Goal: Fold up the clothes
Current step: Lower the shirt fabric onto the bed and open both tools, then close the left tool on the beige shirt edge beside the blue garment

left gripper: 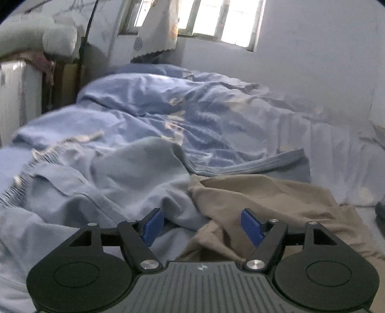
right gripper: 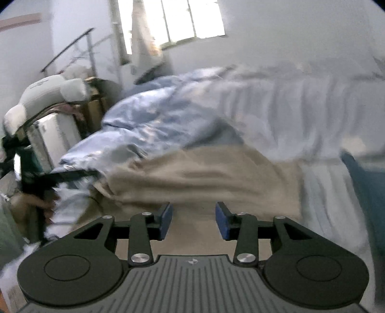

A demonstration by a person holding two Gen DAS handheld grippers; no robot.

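A beige garment point(left gripper: 264, 199) lies crumpled on the bed, partly under and to the right of my left gripper point(left gripper: 202, 225). That gripper is open and its blue pads point(left gripper: 152, 226) hold nothing. A rumpled light blue garment point(left gripper: 120, 173) lies to the left, touching the beige one. In the blurred right wrist view the beige garment point(right gripper: 204, 173) spreads out just ahead of my right gripper point(right gripper: 194, 220). It stands open above the cloth with nothing between its pads point(right gripper: 222, 220). A person's hand point(right gripper: 44, 204) shows at the far left beside pale blue cloth point(right gripper: 69, 207).
A blue duvet point(left gripper: 180, 108) is heaped across the far half of the bed. A white wall point(left gripper: 312, 60) runs along the right, with a window point(left gripper: 216, 19) behind. At left stands a white cabinet point(left gripper: 19, 96) topped by a pale cushion point(left gripper: 36, 33). A dark teal item point(right gripper: 365, 183) lies at right.
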